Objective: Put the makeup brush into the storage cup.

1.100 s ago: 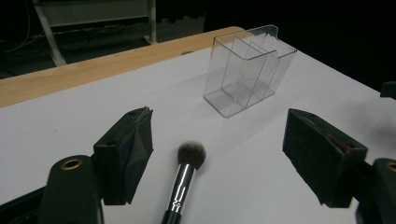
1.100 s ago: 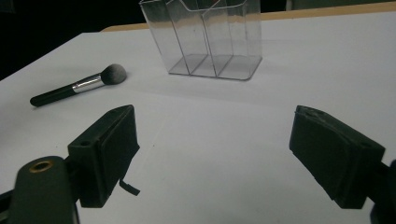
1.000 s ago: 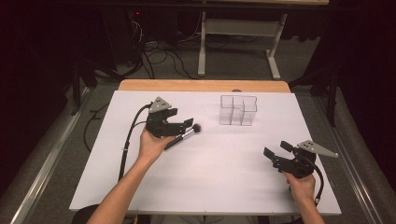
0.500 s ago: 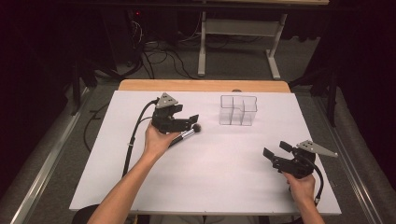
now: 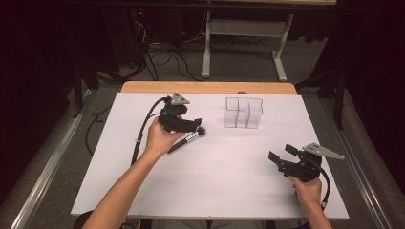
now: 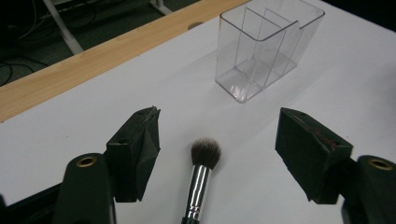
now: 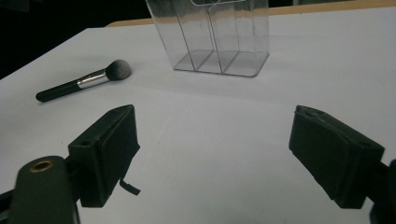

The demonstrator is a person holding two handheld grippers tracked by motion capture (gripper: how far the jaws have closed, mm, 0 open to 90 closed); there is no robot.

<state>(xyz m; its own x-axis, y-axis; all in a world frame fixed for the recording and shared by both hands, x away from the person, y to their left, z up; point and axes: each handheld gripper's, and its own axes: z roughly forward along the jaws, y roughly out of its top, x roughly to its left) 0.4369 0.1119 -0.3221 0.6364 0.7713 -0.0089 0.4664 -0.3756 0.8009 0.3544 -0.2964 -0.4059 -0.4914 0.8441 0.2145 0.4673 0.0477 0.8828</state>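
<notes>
Right gripper sits nearest, low at the table's right side, jaws wide, nothing between them, bare white tabletop ahead of it. Further up on the left, the left gripper is over the makeup brush, jaws wide but they have just been closing in; in the left gripper view the brush lies between the pads with clear gaps on both sides, so no grip yet. Brush is flat on the table, bristle head pointing toward the clear organizer, handle running back under the hand. Organizer stands upright near the far edge, compartments look empty, well apart from the brush. My read: pick not completed, so nothing is done yet; left to do is close on the ferrule or handle, lift, carry over, drop it in a compartment. Room: plenty of open tabletop between brush and organizer, no clutter on the path. Wooden strip marks the far edge just behind the organizer, so little margin there for overshoot. Right hand is well clear of the path.
</notes>
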